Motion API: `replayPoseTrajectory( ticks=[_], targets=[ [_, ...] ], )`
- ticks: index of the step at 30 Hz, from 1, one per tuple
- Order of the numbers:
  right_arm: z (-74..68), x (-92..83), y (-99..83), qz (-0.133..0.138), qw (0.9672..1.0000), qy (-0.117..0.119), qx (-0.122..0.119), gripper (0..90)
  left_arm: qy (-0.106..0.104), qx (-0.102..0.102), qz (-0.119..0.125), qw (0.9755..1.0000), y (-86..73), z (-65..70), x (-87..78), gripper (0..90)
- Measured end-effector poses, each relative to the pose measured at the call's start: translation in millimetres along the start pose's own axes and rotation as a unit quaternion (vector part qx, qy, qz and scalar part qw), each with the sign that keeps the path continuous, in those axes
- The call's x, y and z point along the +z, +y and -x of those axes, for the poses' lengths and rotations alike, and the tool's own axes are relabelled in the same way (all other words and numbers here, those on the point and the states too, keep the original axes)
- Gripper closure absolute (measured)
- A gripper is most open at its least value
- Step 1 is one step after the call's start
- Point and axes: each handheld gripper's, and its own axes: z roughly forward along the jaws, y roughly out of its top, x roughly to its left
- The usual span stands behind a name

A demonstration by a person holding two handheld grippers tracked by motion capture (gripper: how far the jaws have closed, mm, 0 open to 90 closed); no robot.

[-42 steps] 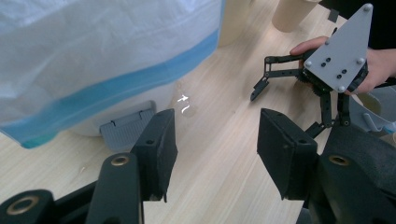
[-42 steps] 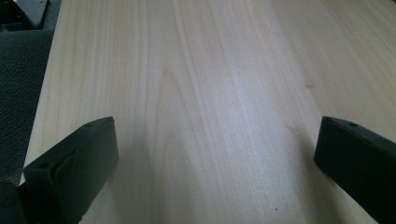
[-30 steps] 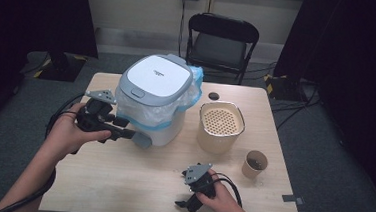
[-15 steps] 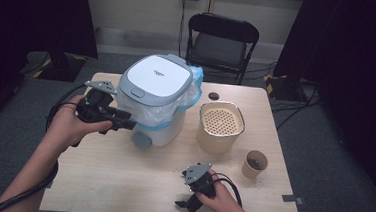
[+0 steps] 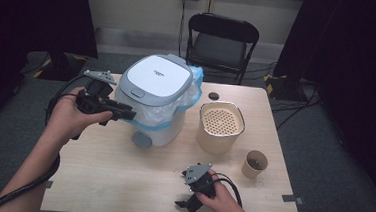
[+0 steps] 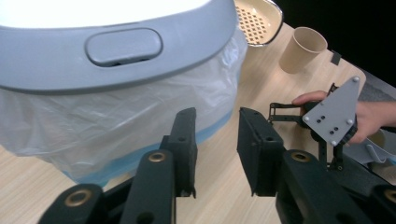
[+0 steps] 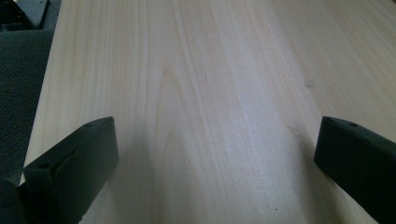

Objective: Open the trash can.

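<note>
The high view shows the lidded trash bin, lined with a clear plastic bag, standing on the wooden table left of a beige perforated basket and a paper cup. The left gripper sits just beside the bin's front at the bag; its jaws have just been closing, with a gap between them and nothing gripped. The right gripper rests near the table's front edge, jaws spread wide over bare wood.

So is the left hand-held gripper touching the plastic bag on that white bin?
Apart. In the left gripper view, the left hand-held gripper has bare tabletop between its jaws, with the clear plastic bag lining the white lidded bin lying beyond their tips.
</note>
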Motion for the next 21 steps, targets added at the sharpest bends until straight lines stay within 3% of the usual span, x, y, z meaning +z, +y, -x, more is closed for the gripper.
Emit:
replayPoseTrajectory(
  ticks=[12, 21],
  targets=[
    [0.0, 0.0, 0.0, 0.0, 1.0, 0.0, 0.0, 0.0, 0.018, -0.005, -0.004, 0.9998, 7.1, -12.4, 0.9, 76.3],
    [0.0, -0.1, 0.0, 0.0, 1.0, 0.0, 0.0, 0.0, 0.031, -0.007, -0.02, 0.9993, 19.9, -12.8, 0.3, 82.9]
  ],
)
